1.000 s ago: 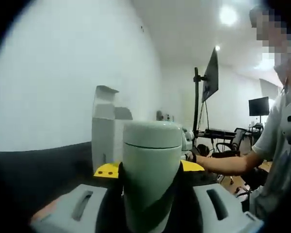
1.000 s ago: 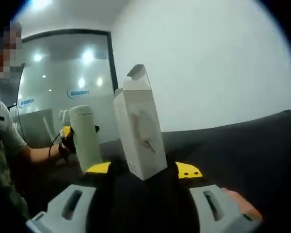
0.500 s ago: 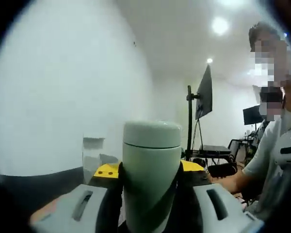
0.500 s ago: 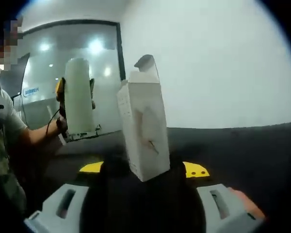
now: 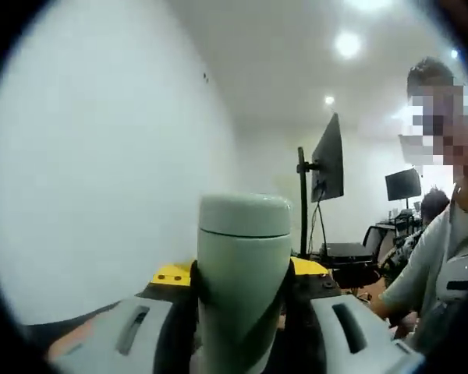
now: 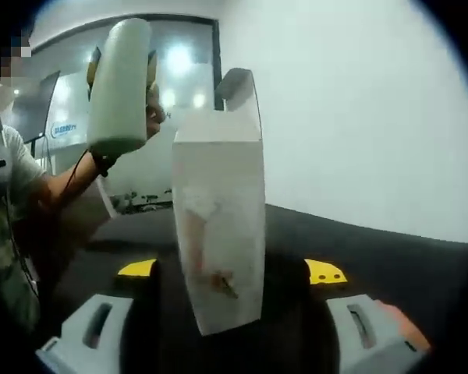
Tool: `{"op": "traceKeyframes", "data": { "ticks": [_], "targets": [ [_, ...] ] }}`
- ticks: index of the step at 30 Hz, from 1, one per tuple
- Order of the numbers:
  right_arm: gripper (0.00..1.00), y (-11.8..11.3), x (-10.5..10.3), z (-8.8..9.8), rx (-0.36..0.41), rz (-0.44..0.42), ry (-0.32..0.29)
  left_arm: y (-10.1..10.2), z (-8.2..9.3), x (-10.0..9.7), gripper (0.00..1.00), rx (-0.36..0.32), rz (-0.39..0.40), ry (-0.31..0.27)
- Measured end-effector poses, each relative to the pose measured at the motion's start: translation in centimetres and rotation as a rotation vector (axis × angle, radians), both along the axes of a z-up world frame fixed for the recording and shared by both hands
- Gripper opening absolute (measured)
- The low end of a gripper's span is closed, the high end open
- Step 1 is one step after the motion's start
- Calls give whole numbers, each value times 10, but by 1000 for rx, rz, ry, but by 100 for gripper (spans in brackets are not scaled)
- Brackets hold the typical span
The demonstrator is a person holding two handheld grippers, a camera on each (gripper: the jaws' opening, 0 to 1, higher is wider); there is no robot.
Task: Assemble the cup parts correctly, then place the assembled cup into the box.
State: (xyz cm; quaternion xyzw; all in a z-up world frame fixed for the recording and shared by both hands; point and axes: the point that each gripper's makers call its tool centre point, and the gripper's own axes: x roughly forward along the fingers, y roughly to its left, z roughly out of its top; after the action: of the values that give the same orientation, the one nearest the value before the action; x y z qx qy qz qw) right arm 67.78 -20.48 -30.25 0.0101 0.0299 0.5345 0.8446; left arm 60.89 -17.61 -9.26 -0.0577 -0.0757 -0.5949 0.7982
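1. Your left gripper (image 5: 242, 312) is clamped on the pale green cup (image 5: 243, 269), lid seated, cup upright between the jaws; in the right gripper view that cup (image 6: 118, 86) hangs high and to the left of the box.
2. Your right gripper (image 6: 222, 304) is closed on the white box (image 6: 218, 222), held upright, top flap (image 6: 238, 82) standing open at the far side.
3. Risk, as I judge it: the cup's base could clip the box's near rim or the raised flap if you come down off-centre; the light box may twist in its grip.
4. Room: open air above the box mouth; the dark table (image 6: 390, 261) lies below; the white wall (image 5: 101, 156) stands well apart.
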Motion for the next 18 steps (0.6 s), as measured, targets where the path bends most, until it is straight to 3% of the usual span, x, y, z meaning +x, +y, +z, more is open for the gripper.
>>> {"op": "traceKeyframes", "data": {
  "ticks": [10, 16, 18],
  "targets": [
    [68, 23, 10, 12, 19, 53, -44, -11, -7, 18, 39, 19, 15, 15],
    [52, 25, 11, 9, 18, 76, -39, -10, -5, 22, 39, 18, 28, 10],
    [51, 26, 10, 9, 23, 82, -40, -9, -4, 24, 39, 14, 30, 12]
  ]
}}
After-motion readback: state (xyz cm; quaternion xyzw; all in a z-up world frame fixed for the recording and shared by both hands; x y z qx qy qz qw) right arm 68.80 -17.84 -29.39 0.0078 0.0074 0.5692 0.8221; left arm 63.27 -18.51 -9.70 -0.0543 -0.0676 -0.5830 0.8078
